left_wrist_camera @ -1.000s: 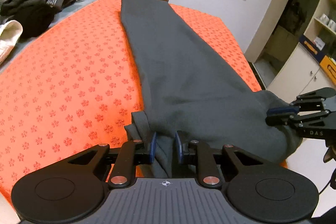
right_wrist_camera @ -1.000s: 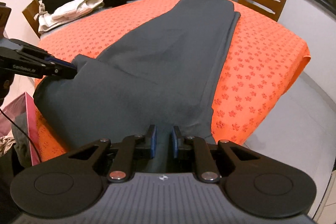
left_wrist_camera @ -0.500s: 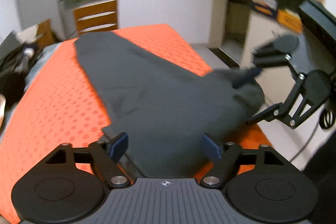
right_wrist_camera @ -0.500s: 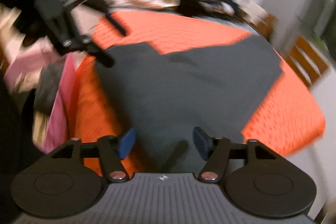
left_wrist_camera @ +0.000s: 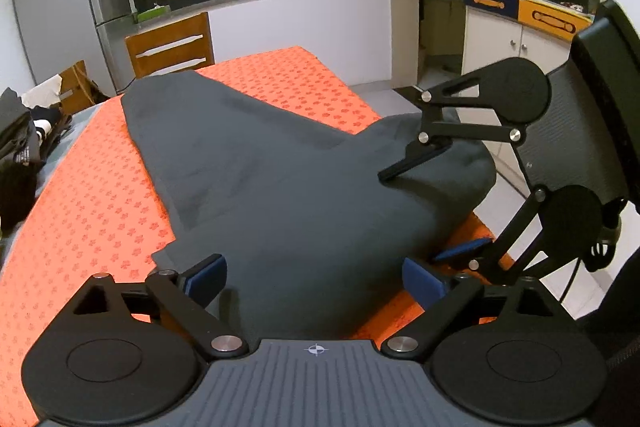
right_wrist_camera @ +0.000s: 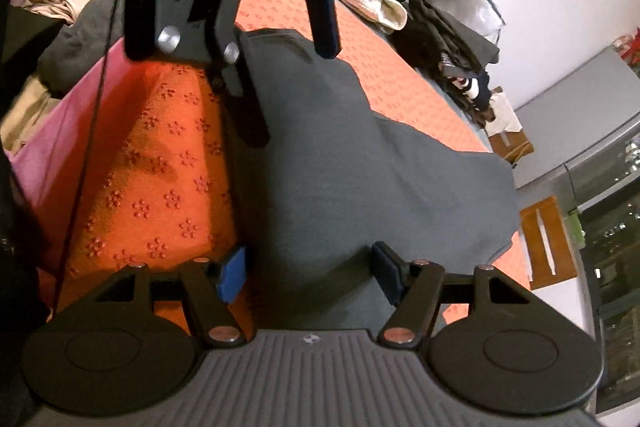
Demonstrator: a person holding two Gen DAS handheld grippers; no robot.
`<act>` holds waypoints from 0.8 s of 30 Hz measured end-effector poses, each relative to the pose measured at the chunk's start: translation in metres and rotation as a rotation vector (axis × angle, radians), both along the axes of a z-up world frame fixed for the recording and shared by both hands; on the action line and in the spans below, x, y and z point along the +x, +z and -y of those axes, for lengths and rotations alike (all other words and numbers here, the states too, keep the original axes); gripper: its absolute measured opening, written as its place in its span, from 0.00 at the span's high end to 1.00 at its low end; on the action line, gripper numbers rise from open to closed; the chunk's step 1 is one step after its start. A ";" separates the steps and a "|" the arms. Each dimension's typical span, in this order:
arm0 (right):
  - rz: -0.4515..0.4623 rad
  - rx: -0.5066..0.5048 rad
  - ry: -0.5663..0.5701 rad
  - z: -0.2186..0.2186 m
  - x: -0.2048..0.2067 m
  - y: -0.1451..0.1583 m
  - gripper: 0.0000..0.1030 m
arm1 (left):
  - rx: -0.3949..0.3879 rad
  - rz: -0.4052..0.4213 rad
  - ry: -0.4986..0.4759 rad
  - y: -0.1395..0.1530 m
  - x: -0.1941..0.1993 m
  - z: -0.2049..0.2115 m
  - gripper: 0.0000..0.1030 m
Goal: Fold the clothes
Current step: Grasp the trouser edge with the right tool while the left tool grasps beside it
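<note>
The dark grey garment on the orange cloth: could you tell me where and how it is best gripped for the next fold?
Probably the near hem of the dark grey garment, one corner per gripper, coming from the near table edge. It lies flat and long, running away; the hem corners sit just ahead of both open jaws.

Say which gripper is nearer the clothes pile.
Left. Left gripper, jaws just opened, empty: over the grey garment's edge toward the clothes pile. Right gripper, likewise: over the opposite edge.

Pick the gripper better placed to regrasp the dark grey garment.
Left, probably. Both grippers' jaws have just been opening. The left gripper brackets the dark grey garment's flat near hem on the orange patterned mat; the right gripper brackets its bunched end.
</note>
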State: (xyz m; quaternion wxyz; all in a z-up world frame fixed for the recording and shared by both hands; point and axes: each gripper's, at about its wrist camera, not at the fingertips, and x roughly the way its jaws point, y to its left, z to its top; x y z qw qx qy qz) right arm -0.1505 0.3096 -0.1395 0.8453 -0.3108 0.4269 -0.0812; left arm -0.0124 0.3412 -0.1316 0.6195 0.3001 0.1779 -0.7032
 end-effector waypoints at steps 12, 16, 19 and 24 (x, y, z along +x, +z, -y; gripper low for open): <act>0.058 0.048 -0.047 0.022 0.001 0.032 0.32 | -0.046 0.258 0.008 -0.022 -0.014 0.005 0.07; 0.068 0.068 -0.057 0.025 -0.002 0.036 0.32 | -0.032 0.322 -0.015 -0.027 -0.007 0.012 0.15; 0.068 0.064 -0.051 0.025 -0.005 0.036 0.32 | -0.019 0.302 -0.019 -0.026 -0.003 0.017 0.33; 0.046 0.045 -0.028 0.026 -0.011 0.028 0.26 | -0.005 0.275 -0.017 -0.024 -0.003 0.020 0.40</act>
